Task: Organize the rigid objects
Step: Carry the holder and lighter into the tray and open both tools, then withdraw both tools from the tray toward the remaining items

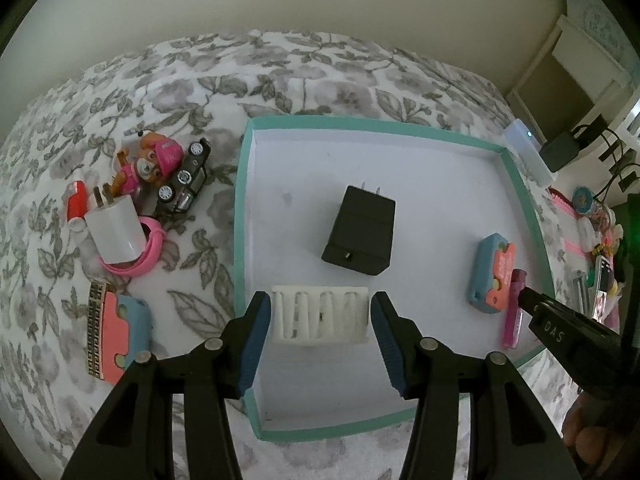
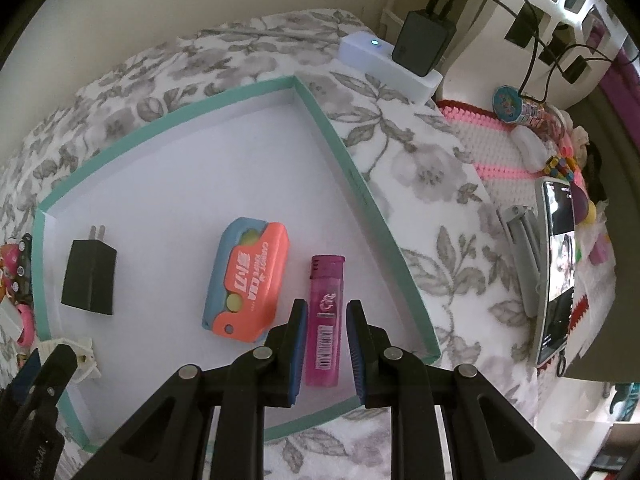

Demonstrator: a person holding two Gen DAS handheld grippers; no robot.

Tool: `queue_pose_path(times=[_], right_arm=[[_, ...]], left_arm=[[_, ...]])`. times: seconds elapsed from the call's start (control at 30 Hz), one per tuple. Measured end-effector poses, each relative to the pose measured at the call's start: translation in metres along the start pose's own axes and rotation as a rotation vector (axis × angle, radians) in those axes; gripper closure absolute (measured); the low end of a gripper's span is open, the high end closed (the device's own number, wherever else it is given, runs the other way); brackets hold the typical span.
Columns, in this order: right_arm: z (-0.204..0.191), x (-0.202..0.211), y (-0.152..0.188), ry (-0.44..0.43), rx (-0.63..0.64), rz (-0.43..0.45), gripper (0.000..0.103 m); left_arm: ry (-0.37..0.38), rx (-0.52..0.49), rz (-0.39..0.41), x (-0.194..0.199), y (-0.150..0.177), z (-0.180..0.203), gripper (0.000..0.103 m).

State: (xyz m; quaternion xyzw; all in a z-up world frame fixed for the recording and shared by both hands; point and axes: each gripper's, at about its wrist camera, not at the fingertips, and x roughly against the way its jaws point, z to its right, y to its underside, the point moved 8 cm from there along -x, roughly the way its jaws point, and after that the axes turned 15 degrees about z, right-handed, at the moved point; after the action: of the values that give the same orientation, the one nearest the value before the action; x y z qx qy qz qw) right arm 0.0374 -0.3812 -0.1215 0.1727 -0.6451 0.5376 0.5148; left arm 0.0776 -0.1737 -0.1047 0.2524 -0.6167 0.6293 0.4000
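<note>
A teal-rimmed white tray lies on the floral bedspread. In it are a black charger, a blue-and-orange case, a pink lighter and a white ribbed clip. My left gripper is open, its jaws on either side of the white clip. My right gripper is open, its jaws straddling the lighter with small gaps on both sides.
Left of the tray lie a white charger on a pink ring, a toy dog figure, a black toy car, a red tube and a second blue-and-orange case. A phone and clutter sit at right.
</note>
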Motion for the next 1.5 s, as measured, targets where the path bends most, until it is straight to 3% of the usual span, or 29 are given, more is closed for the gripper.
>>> queue_pose_path(times=[0.07, 0.17, 0.27, 0.4, 0.57, 0.63, 0.67, 1.1, 1.2, 1.3, 1.5], right_arm=[[-0.001, 0.005, -0.004, -0.002, 0.004, 0.017, 0.079], [-0.005, 0.018, -0.012, -0.013, 0.017, 0.059, 0.069], [-0.015, 0.031, -0.020, -0.049, 0.024, 0.098, 0.067], [-0.031, 0.038, -0.023, -0.073, 0.058, 0.122, 0.050], [-0.052, 0.040, -0.018, -0.111, 0.097, 0.122, 0.041], [-0.058, 0.041, -0.017, -0.127, 0.110, 0.125, 0.039], [-0.062, 0.042, -0.016, -0.134, 0.116, 0.127, 0.038], [-0.088, 0.048, -0.012, -0.190, 0.151, 0.158, 0.012], [-0.090, 0.049, -0.012, -0.204, 0.146, 0.159, 0.001], [-0.092, 0.049, -0.011, -0.202, 0.149, 0.162, 0.000], [-0.096, 0.050, -0.010, -0.209, 0.159, 0.167, 0.000]], left_arm=[[0.000, 0.001, 0.014, 0.004, -0.004, 0.000, 0.050], [-0.001, 0.010, 0.046, 0.012, -0.012, -0.003, 0.049], [-0.015, 0.021, 0.080, 0.019, -0.020, -0.009, 0.045], [-0.059, 0.042, 0.112, 0.026, -0.028, -0.023, 0.043], [-0.117, 0.062, 0.127, 0.026, -0.032, -0.040, 0.041], [-0.143, 0.072, 0.128, 0.025, -0.033, -0.048, 0.024], [-0.157, 0.077, 0.131, 0.025, -0.033, -0.052, 0.021], [-0.268, 0.121, 0.169, 0.029, -0.036, -0.092, 0.019], [-0.280, 0.125, 0.182, 0.031, -0.038, -0.099, 0.018], [-0.287, 0.132, 0.189, 0.033, -0.039, -0.104, 0.003], [-0.300, 0.132, 0.207, 0.040, -0.045, -0.116, 0.003]])
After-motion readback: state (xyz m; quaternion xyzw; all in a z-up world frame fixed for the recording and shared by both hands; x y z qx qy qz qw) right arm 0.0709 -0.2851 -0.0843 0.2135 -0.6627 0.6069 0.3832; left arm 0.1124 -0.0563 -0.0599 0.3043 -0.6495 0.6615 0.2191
